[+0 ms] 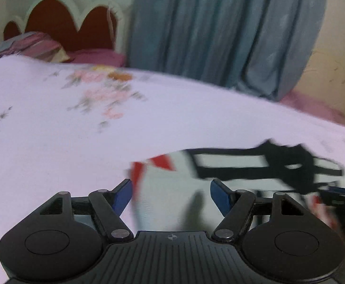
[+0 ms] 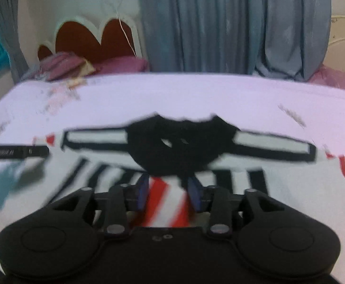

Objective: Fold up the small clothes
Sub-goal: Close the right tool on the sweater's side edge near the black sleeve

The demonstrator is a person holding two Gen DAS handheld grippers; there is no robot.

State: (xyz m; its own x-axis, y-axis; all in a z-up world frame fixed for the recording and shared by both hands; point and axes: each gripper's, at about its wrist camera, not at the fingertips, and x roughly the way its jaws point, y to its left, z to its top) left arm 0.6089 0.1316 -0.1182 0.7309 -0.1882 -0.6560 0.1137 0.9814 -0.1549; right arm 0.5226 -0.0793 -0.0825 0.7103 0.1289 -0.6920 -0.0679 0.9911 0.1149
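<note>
Tilting down over the shirt (image 2: 291, 182), left gripper (image 1: 171, 195) and right gripper (image 2: 169, 190) hold jaws apart, empty.

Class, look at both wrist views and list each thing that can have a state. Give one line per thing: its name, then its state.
Left gripper: fingers wide apart, nothing between them, above the garment's edge.
Right gripper: fingers partly apart over the red stripes; grip unclear through blur.
Garment: spread flat on the bed, black collar away from the cameras.
Bedsheet: smooth, floral print.
Curtain: drawn, hanging in folds.
Pillow: lying at the headboard.
</note>
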